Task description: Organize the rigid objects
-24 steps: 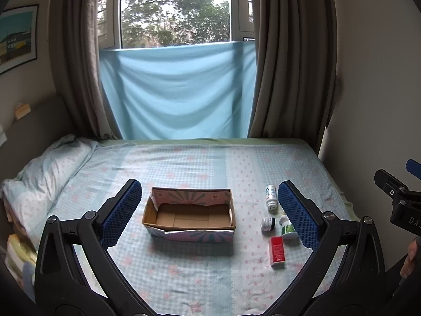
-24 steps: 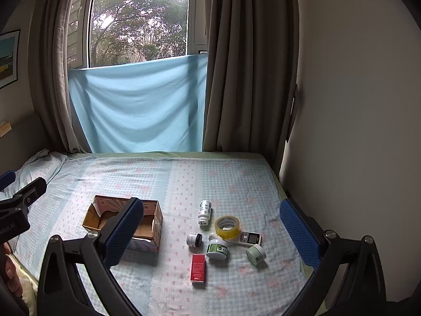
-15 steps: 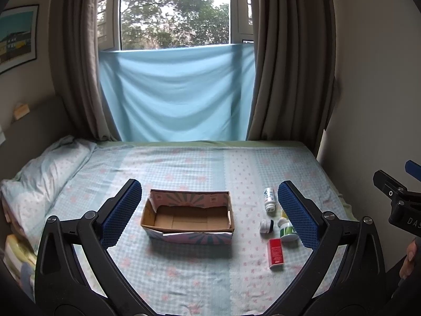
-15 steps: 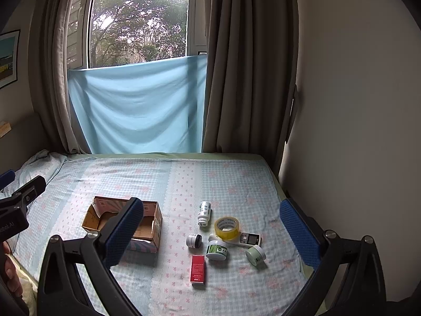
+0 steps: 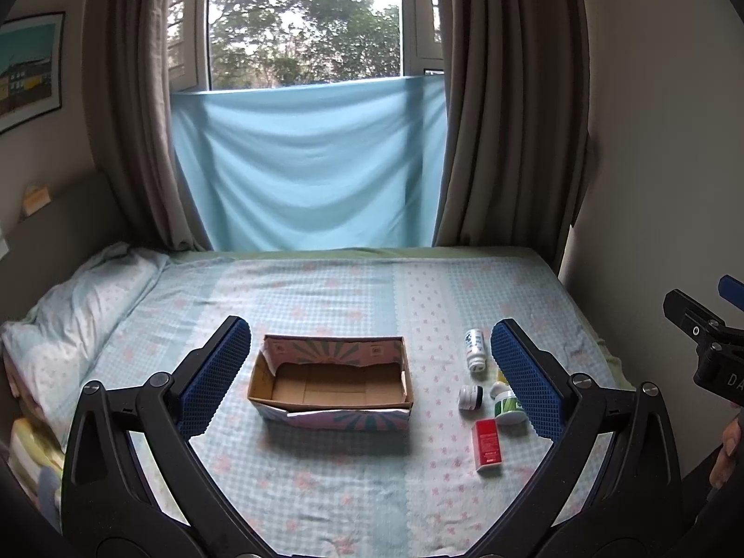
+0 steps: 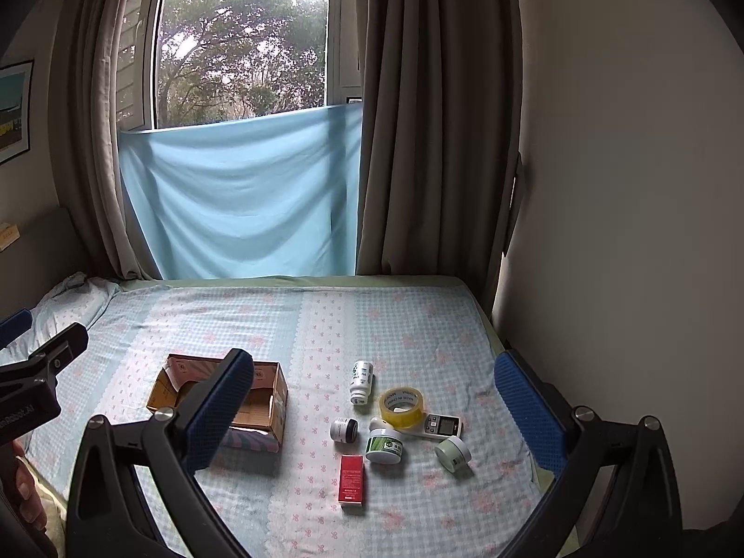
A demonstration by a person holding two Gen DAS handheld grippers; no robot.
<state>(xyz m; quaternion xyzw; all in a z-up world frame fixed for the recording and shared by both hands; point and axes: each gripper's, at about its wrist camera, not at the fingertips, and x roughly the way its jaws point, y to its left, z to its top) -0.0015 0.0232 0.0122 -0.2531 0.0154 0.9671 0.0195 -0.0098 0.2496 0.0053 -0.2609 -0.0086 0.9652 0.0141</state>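
Observation:
An open cardboard box (image 5: 331,383) (image 6: 260,388) lies on the bed, nothing inside it. To its right are a white bottle on its side (image 6: 361,380) (image 5: 475,348), a yellow tape roll (image 6: 401,406), a small dark-capped jar (image 6: 343,429) (image 5: 469,396), a green-labelled jar (image 6: 383,444) (image 5: 509,407), a pale green jar (image 6: 453,454), a small white device with a screen (image 6: 439,427) and a red carton (image 6: 351,480) (image 5: 486,443). My left gripper (image 5: 369,376) is open above the near bed, framing the box. My right gripper (image 6: 372,409) is open too, framing the small items from well back.
The bed (image 6: 418,335) has a checked sheet and a pillow (image 5: 79,307) at the left. A wall (image 6: 627,232) runs along the right edge, curtains and a blue cloth hang behind. A hand shows at the edge of each view.
Both views have drifted only slightly; the box and small items sit where they were. Both grippers have stayed open.

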